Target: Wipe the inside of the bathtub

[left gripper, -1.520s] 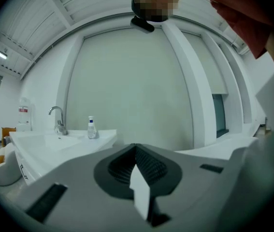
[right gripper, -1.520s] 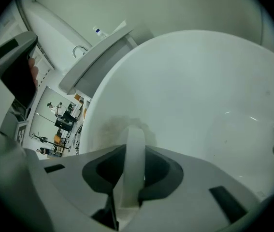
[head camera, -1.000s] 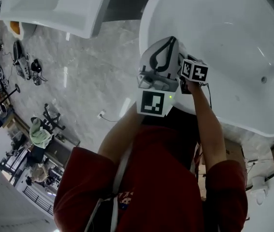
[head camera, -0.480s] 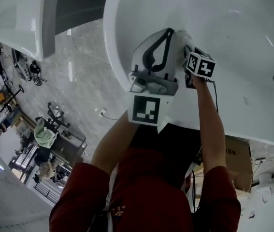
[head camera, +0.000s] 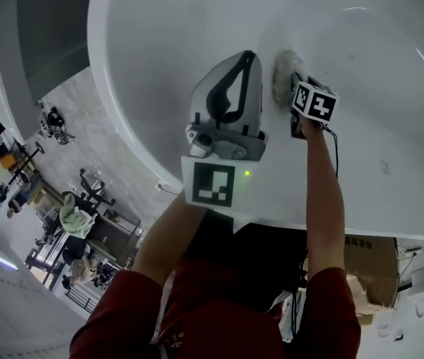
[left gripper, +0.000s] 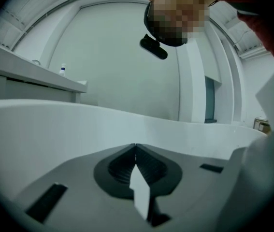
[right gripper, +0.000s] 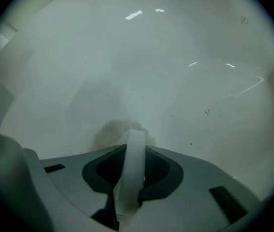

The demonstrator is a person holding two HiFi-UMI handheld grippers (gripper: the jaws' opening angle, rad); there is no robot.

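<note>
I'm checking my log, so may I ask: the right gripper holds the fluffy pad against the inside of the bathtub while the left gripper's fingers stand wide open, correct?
Not quite: the left gripper view shows the left gripper with its fingers shut together, nothing between them. The rest holds: the right gripper holds the fluffy pad against the inside of the bathtub.

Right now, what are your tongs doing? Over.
Left tongs shut, empty. Right tongs shut on pad, against tub wall. Nothing in the way.
</note>
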